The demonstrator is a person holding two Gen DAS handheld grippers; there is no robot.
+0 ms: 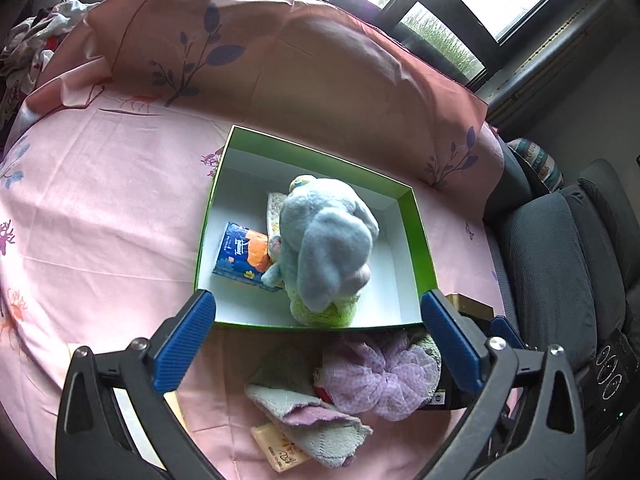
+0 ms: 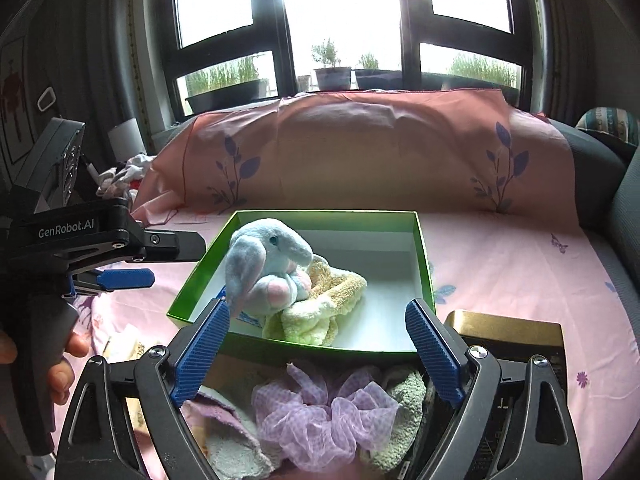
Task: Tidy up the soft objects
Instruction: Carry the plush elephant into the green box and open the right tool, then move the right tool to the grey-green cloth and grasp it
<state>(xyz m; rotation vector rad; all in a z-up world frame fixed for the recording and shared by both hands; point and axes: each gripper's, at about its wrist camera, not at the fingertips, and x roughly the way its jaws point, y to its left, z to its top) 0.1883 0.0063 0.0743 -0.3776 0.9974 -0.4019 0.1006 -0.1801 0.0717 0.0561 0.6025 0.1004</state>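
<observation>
A green box (image 1: pixel 420 236) (image 2: pixel 425 256) with a white inside lies on the pink sheet. In it are a blue plush elephant (image 1: pixel 328 240) (image 2: pixel 264 260), a yellow towel (image 1: pixel 324 316) (image 2: pixel 320 304) and a blue tissue pack (image 1: pixel 240 256). In front of the box lie a purple mesh scrunchie (image 1: pixel 376 372) (image 2: pixel 320 412), a folded grey-purple cloth (image 1: pixel 316 420) (image 2: pixel 228 436) and a greenish cloth (image 2: pixel 400 412). My left gripper (image 1: pixel 316 332) is open and empty, above the box's near edge; it also shows in the right wrist view (image 2: pixel 160 260). My right gripper (image 2: pixel 318 344) is open and empty over the scrunchie.
A pink pillow (image 1: pixel 280 52) (image 2: pixel 360 148) stands behind the box. A gold and black box (image 2: pixel 508 332) (image 1: pixel 468 304) lies at the right. A yellow tissue pack (image 1: pixel 280 452) lies near the cloth. Grey sofa cushions (image 1: pixel 560 260) are on the right. Clothes (image 1: pixel 32 40) are piled at the far left.
</observation>
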